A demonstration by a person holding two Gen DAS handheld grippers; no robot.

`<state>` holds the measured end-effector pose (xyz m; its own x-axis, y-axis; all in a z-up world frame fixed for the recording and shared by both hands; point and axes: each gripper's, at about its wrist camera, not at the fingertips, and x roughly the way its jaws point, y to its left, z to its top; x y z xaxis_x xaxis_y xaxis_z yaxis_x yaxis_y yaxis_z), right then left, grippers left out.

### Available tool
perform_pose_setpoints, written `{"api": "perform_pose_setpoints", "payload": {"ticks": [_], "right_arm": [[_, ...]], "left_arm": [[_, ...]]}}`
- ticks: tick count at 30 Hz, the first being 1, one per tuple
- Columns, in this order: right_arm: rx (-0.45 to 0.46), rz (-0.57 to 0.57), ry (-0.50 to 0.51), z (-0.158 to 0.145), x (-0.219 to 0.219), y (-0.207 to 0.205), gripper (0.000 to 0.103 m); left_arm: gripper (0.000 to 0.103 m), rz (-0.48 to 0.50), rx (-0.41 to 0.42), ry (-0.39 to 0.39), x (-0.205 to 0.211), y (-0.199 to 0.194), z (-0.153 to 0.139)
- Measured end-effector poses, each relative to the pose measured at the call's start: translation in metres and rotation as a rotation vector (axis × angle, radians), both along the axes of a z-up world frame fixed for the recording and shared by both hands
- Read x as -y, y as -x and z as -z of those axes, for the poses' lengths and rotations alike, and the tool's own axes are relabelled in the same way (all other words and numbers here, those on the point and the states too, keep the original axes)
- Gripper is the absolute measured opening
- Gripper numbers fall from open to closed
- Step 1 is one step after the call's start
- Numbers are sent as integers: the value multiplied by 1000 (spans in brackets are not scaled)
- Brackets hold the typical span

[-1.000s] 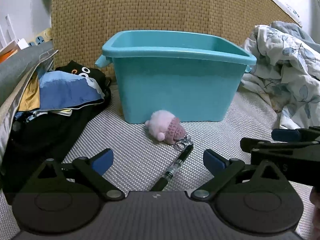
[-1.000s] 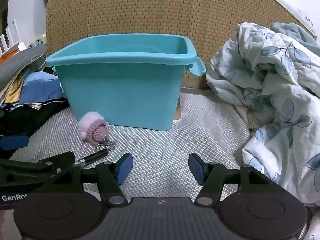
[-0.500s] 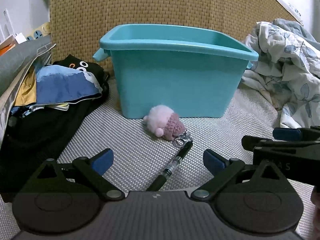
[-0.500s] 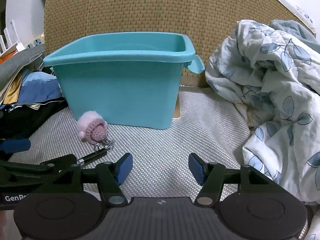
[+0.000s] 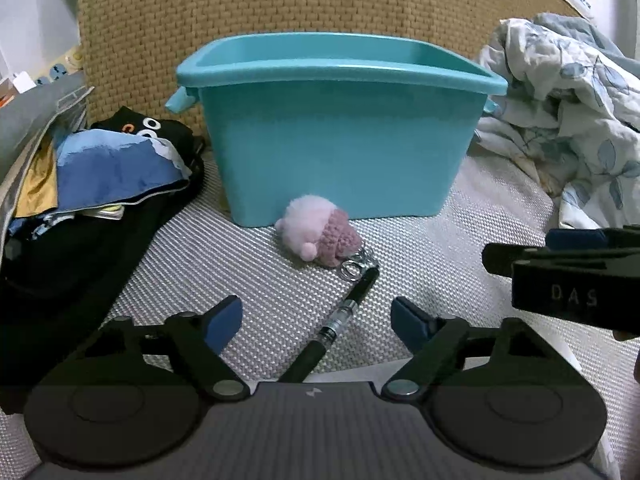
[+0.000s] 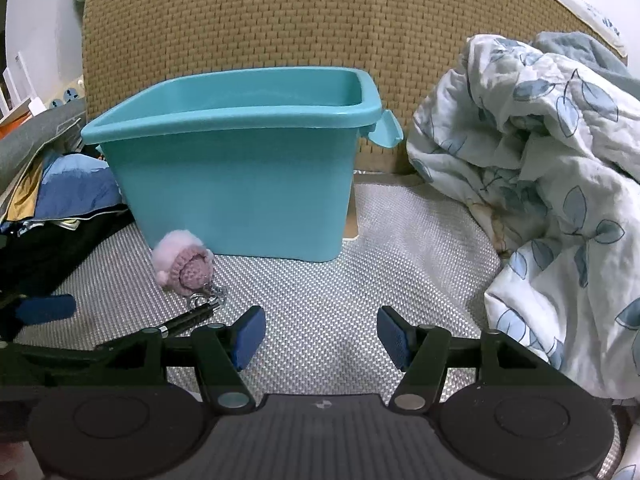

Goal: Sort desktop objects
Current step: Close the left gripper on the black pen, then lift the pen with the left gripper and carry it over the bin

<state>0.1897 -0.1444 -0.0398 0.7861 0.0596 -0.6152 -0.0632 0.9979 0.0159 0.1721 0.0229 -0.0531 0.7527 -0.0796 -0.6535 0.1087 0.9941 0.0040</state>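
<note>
Item, step in hand: pickup of the slim black pen with a clear middle section (image 5: 340, 322), which lies slantwise on the grey woven bed mat (image 5: 248, 272), its far tip touching the metal key rings of the fluffy pink-and-mauve crocheted keychain toy (image 5: 320, 236). The toy sits just in front of the near wall of the teal rectangular plastic bin (image 5: 336, 128), the likely destination, which stands toward the mat's back edge against a tan woven headboard (image 5: 280, 0). Left gripper (image 5: 317, 320): jaws closing from a wide spread, the pen between them but not yet touched by either blue pad; nothing held. Handling advice: centre the jaws on the clear section, square them across the barrel, and lower until the pads bracket it before the close finishes; a thin round barrel could roll or drag the rings along. Right gripper (image 6: 321, 336): jaws wide, empty, over bare mat. Adjacent: crumpled white leaf-print quilt (image 6: 552, 184) by the right edge; dark folded clothes (image 5: 96, 184) along the left.
</note>
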Motion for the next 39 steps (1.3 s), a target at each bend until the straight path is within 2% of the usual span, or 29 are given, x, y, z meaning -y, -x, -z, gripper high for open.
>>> {"api": "perform_pose_setpoints", "payload": {"ticks": [7, 11, 15, 20, 22, 28, 39], "right_arm": [[0, -1, -7, 1, -1, 0, 65], [-4, -5, -19, 1, 0, 0, 65], [-15, -15, -49, 2, 0, -1, 65], [-10, -21, -64, 2, 0, 0, 65], [-11, -25, -89, 1, 1, 0, 65], [-17, -31, -107, 1, 3, -2, 65], [-13, -30, -118, -1, 4, -3, 65]], "left_arm": [[60, 18, -46, 6, 0, -8, 8], [53, 21, -65, -5, 2, -11, 12], [34, 23, -91, -10, 3, -15, 17], [28, 43, -82, -68, 8, -11, 18], [17, 39, -73, -75, 8, -10, 17], [13, 49, -43, -46, 8, -6, 11], [13, 82, -1, 19, 5, 10, -7]]}}
